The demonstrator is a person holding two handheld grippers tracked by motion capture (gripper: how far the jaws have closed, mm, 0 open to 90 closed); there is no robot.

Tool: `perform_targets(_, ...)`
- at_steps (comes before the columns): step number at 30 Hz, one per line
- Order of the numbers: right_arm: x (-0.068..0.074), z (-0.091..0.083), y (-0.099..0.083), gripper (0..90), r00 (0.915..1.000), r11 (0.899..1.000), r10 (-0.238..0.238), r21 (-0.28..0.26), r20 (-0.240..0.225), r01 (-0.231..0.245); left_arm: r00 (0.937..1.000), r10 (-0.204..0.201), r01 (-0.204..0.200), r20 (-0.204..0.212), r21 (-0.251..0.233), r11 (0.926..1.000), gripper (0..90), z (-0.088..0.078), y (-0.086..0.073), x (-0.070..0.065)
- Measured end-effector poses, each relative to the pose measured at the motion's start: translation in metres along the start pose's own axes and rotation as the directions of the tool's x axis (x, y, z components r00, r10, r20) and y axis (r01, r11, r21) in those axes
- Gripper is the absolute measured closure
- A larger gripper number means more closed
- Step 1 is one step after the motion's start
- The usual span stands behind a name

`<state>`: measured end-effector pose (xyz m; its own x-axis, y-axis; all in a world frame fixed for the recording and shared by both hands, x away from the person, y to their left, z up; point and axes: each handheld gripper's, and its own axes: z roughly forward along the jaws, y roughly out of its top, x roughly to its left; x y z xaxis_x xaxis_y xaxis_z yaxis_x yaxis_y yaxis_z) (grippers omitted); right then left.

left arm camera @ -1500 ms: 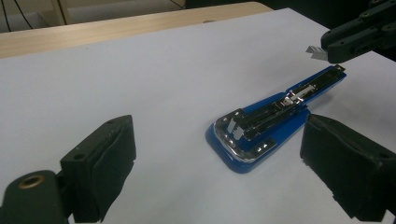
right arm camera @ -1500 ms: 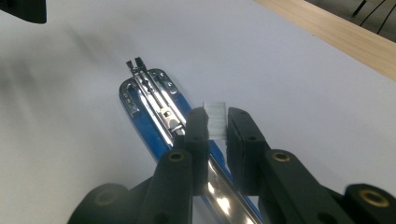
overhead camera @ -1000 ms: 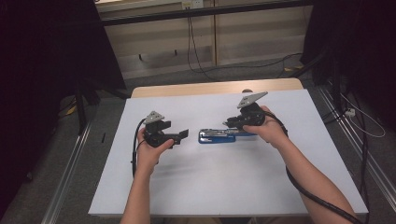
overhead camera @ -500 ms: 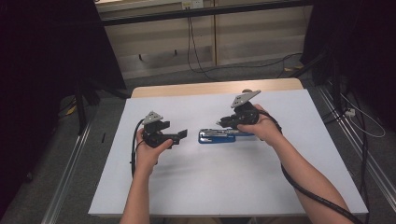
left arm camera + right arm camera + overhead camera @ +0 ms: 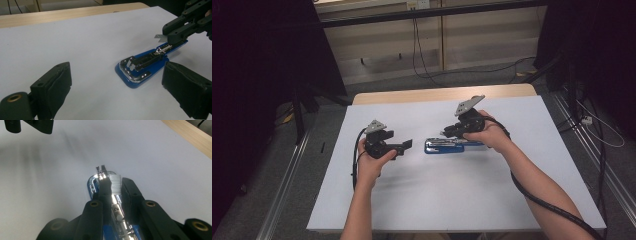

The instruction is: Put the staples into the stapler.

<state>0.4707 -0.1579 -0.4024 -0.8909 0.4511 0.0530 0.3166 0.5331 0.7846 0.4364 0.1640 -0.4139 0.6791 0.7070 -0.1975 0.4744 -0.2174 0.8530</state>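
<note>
A blue stapler (image 5: 140,68) lies flat and opened on the white counter (image 5: 437,190), its chrome magazine exposed; a strip of staples (image 5: 115,182) is pinched above it.

One blue stapler (image 5: 451,146), one staple strip (image 5: 115,181), two grippers, one table (image 5: 452,200).
</note>
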Motion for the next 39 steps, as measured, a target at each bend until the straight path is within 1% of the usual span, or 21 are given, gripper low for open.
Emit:
perform_targets(6,-0.002,0.004,0.003,78.8,0.9997,1.0,-0.016,0.013,-0.02,0.016,0.9999,-0.01,0.01,-0.002,-0.001,0.9999,9.2,-0.001,-0.001,0.001)
perform_targets(9,-0.003,0.006,0.004,78.8,0.9994,1.0,-0.022,0.017,-0.029,0.022,0.9999,-0.01,0.01,-0.003,0.0,1.0,9.2,-0.001,-0.001,0.002)
perform_targets(10,-0.004,0.007,0.004,78.7,0.9991,0.999,-0.031,0.019,-0.028,0.031,1.0,-0.008,0.008,-0.005,0.004,1.0,9.2,-0.001,-0.002,0.002)
perform_targets(14,-0.006,0.009,0.006,78.8,0.9989,0.999,-0.031,0.02,-0.036,0.032,0.9999,-0.009,0.009,-0.007,0.009,0.9999,9.2,0.0,-0.003,0.003)
perform_targets(16,-0.007,0.011,0.006,78.8,0.9983,0.999,-0.042,0.025,-0.04,0.043,0.9999,-0.01,0.01,-0.005,0.012,0.9999,9.2,0.0,-0.003,0.003)
perform_targets(18,-0.009,0.013,0.005,78.8,0.9981,0.999,-0.042,0.031,-0.045,0.043,0.9999,-0.01,0.01,-0.008,0.013,0.9999,9.2,-0.001,-0.003,0.003)
perform_targets(21,-0.011,0.017,0.004,78.8,0.9966,0.999,-0.041,0.028,-0.071,0.043,0.9999,-0.012,0.013,-0.011,0.013,0.9998,9.2,-0.001,-0.004,0.003)
perform_targets(23,-0.011,0.02,0.003,78.8,0.9961,0.998,-0.047,0.037,-0.074,0.05,0.9999,-0.008,0.008,-0.015,0.019,0.9998,9.2,-0.001,-0.004,0.003)
perform_targets(25,-0.012,0.022,0.002,78.7,0.9945,0.997,-0.058,0.04,-0.087,0.061,0.9999,-0.007,0.007,-0.013,0.023,0.9997,9.2,0.0,-0.004,0.003)
perform_targets(28,-0.012,0.024,0.002,78.8,0.9914,0.998,-0.061,0.026,-0.116,0.065,0.9998,-0.008,0.009,-0.016,0.026,0.9996,9.2,0.0,-0.004,0.002)
perform_targets(29,-0.013,0.025,0.002,78.8,0.9909,0.998,-0.06,0.023,-0.12,0.063,0.9998,-0.011,0.011,-0.015,0.025,0.9996,9.2,0.0,-0.004,0.003)
perform_targets(36,-0.014,0.027,0.004,78.8,0.984,0.994,-0.098,0.028,-0.149,0.103,0.9996,-0.014,0.015,-0.023,0.023,0.9996,9.3,-0.001,-0.004,0.003)
perform_targets(39,-0.016,0.028,0.005,78.7,0.9821,0.994,-0.104,0.023,-0.157,0.109,0.9997,-0.015,0.015,-0.019,0.024,0.9996,9.3,-0.001,-0.004,0.003)
